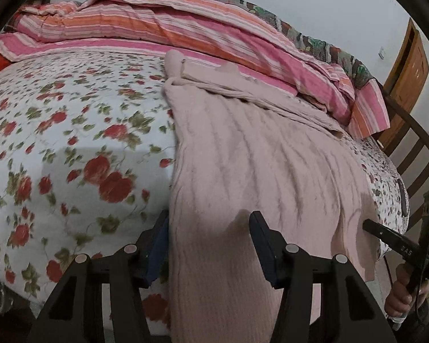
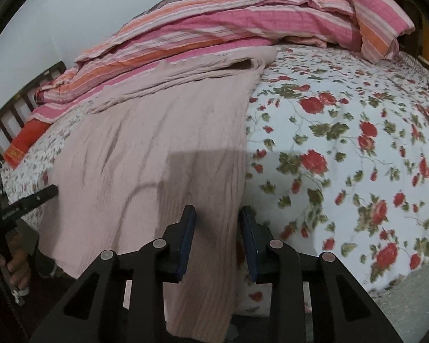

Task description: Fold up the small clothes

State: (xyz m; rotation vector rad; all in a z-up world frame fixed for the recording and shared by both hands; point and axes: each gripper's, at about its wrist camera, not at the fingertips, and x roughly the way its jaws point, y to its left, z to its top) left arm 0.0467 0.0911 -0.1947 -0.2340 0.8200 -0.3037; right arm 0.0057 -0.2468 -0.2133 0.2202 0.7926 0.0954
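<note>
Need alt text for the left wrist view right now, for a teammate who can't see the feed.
The left gripper is open, its fingers straddling the near edge of a pale pink garment that hangs off a floral bedspread. A striped quilt is bunched along the far side, and the right gripper meets the garment's right edge.

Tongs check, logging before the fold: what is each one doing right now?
Left tongs: open, astride the near edge of the pink garment, not clamped.
Right tongs: open, astride the garment's other near corner.
</note>
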